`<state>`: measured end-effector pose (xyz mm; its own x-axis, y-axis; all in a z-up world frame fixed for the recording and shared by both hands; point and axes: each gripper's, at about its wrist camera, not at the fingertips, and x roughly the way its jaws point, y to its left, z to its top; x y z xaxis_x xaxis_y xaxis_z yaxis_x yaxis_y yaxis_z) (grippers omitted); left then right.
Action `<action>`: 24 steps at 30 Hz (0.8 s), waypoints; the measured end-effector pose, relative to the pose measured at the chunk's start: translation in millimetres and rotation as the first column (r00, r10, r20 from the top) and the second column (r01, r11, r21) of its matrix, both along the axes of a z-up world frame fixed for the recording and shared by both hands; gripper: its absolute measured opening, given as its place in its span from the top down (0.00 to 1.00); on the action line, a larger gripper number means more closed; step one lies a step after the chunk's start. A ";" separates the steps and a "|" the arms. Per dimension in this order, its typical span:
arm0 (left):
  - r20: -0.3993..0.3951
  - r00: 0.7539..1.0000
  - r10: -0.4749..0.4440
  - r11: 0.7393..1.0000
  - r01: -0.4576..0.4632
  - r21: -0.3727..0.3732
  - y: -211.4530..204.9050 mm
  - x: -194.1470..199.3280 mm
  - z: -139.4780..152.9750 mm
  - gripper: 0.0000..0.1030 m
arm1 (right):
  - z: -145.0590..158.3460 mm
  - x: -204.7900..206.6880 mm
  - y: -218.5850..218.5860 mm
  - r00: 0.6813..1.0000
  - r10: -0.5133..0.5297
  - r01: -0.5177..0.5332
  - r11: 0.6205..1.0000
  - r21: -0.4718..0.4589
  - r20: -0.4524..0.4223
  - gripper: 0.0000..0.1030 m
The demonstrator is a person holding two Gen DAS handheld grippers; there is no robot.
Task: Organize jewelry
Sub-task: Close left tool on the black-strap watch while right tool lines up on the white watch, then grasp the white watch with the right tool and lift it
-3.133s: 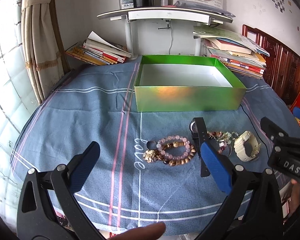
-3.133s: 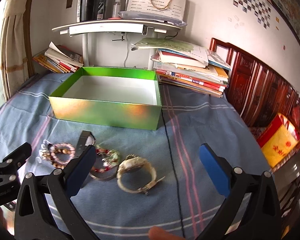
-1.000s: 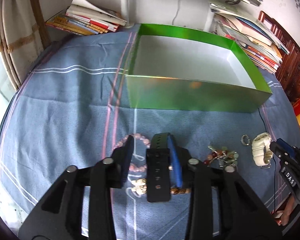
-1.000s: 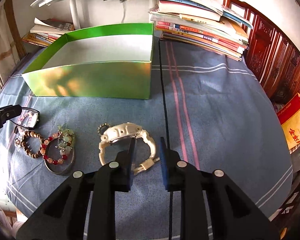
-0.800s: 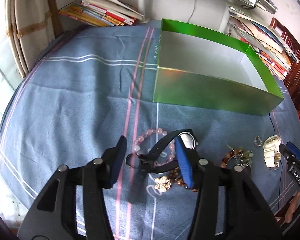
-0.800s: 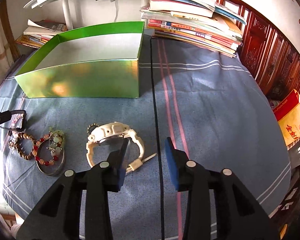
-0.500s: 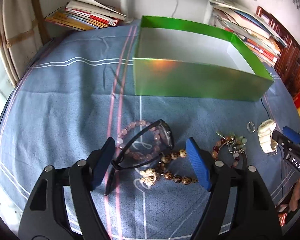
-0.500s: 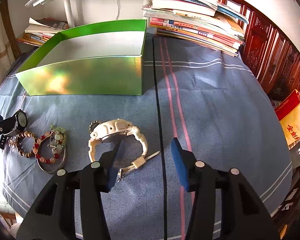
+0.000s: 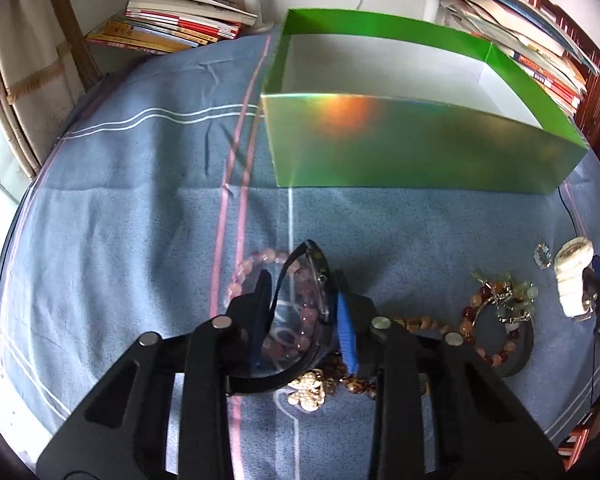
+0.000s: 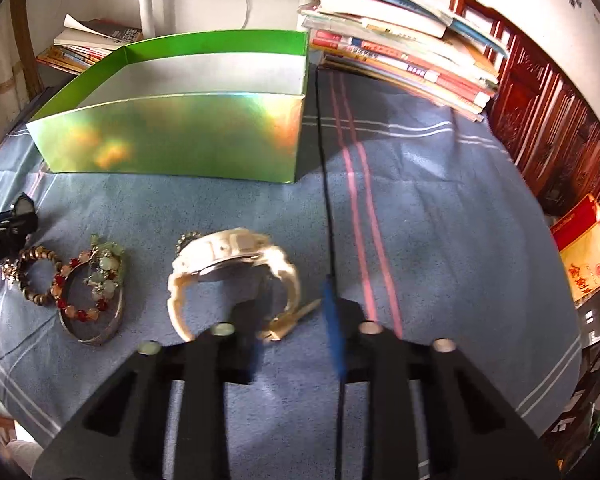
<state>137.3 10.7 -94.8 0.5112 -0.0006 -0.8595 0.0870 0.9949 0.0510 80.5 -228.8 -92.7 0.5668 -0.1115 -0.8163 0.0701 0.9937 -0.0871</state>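
The left gripper is closing around a black watch lying over a pink bead bracelet; the right gripper is closing on a cream watch's strap. Both should lift straight up, clear of beads, toward the far green box.

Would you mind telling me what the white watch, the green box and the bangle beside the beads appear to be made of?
White watch: probably matte resin or rubber, with a chunky moulded case and strap. Green box: likely glossy foil-faced card, given its rainbow glare and thin walls. Bangle: seemingly polished metal, a thin silvery hoop.
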 end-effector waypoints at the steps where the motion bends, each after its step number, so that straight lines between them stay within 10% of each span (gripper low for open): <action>1: 0.007 1.000 0.003 1.000 -0.003 -0.005 2.0 -0.8 2.6 0.72 | 1.3 -0.2 -1.4 1.000 0.001 -0.001 1.000 0.012 0.005 0.84; 24: 0.095 0.996 0.001 0.998 0.004 -0.056 8.3 -17.0 37.1 0.72 | 41.3 2.1 -12.7 0.997 -0.028 0.023 0.998 0.063 0.074 0.92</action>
<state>120.3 19.0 -57.7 0.5900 -0.0484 -0.8059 0.0856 0.9963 0.0028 82.7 -241.5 -51.3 0.6241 -0.0774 -0.7775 0.0996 0.9948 -0.0191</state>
